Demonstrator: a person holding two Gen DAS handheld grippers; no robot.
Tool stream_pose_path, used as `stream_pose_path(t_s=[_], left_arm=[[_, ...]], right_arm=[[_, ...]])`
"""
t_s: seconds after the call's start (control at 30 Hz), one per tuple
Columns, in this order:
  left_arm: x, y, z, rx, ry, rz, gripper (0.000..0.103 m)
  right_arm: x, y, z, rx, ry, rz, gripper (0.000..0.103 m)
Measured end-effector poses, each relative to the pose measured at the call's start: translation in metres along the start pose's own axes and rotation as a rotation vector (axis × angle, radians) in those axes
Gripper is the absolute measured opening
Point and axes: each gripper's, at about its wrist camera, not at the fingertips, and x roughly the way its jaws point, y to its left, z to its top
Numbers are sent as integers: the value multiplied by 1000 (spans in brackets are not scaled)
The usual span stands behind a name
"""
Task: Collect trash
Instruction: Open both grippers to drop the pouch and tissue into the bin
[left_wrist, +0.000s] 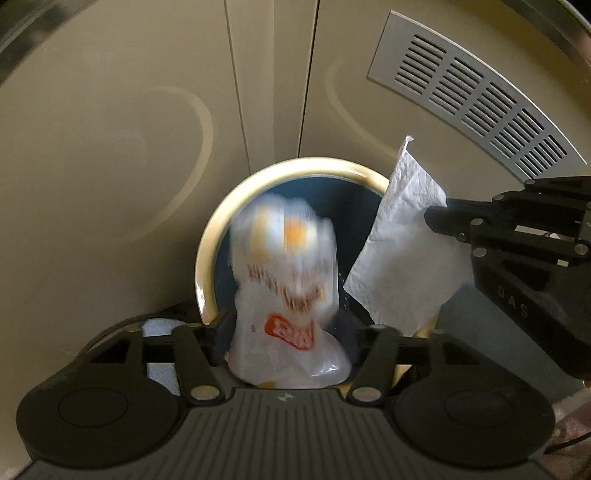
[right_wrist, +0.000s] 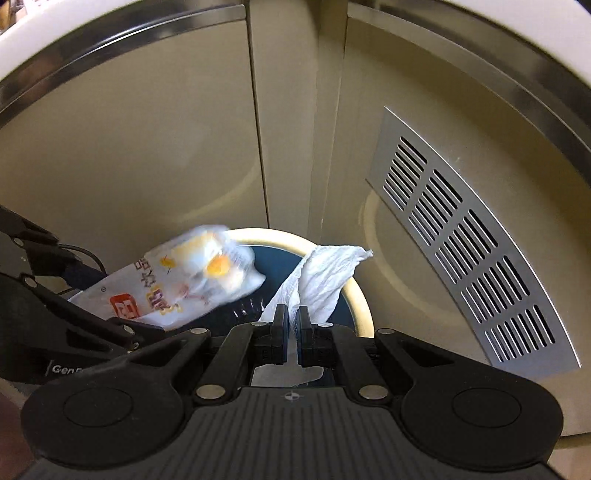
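A round bin (left_wrist: 207, 254) with a cream rim and dark inside stands below both grippers; it also shows in the right wrist view (right_wrist: 364, 295). My left gripper (left_wrist: 286, 332) is shut on a clear plastic food wrapper (left_wrist: 288, 266) with red and orange print, held over the bin mouth and motion-blurred. The wrapper also shows in the right wrist view (right_wrist: 192, 280). My right gripper (right_wrist: 291, 325) is shut on a white paper napkin (right_wrist: 325, 273), held over the bin's right rim. In the left wrist view the napkin (left_wrist: 402, 243) hangs from the right gripper (left_wrist: 439, 218).
Beige cabinet doors (left_wrist: 129, 129) stand behind the bin, with a metal vent grille (left_wrist: 476, 96) at the right, also in the right wrist view (right_wrist: 469, 243). A metal trim strip (right_wrist: 110, 40) runs along the top.
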Motion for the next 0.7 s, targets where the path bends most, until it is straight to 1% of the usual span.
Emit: stream_pose_path(t_s=[0.03,0.07,0.1,0.13,0.2,0.37,0.4,0.47,0.53,0.6,0.7], left_arm=[[-3,-1,0,2,-12,0,87],[-6,0,0,1,-29,1,92],[-10,1,0,-1,-43,6,99],[-15,1,0,-1,-57,12,102],[-24,0,-1,10,-79,18,102],[-55,0,-10,7,-125,41,103],[-64,1,-12,3,-139,50,103],[-85,5,-21,-11,-170,81,103],[-106,7,-28,-27,-205,127,103],[-124,7,-39,-50,-239,165,103],[-138,10,-47,-86,-261,194,103]], right_arm=[[3,-1,2,6,2,-2,7],[3,-3,2,14,2,-1,10],[2,-5,3,24,5,-2,22],[1,-6,3,35,10,-3,41],[-4,-9,4,63,8,-10,58],[-26,-14,4,90,-14,-4,62],[-33,-14,3,101,-17,0,64],[-48,-15,-1,124,-23,17,67],[-68,-14,-3,133,-43,41,76],[-89,-10,-8,120,-78,44,81],[-113,-3,-17,95,-128,48,82]])
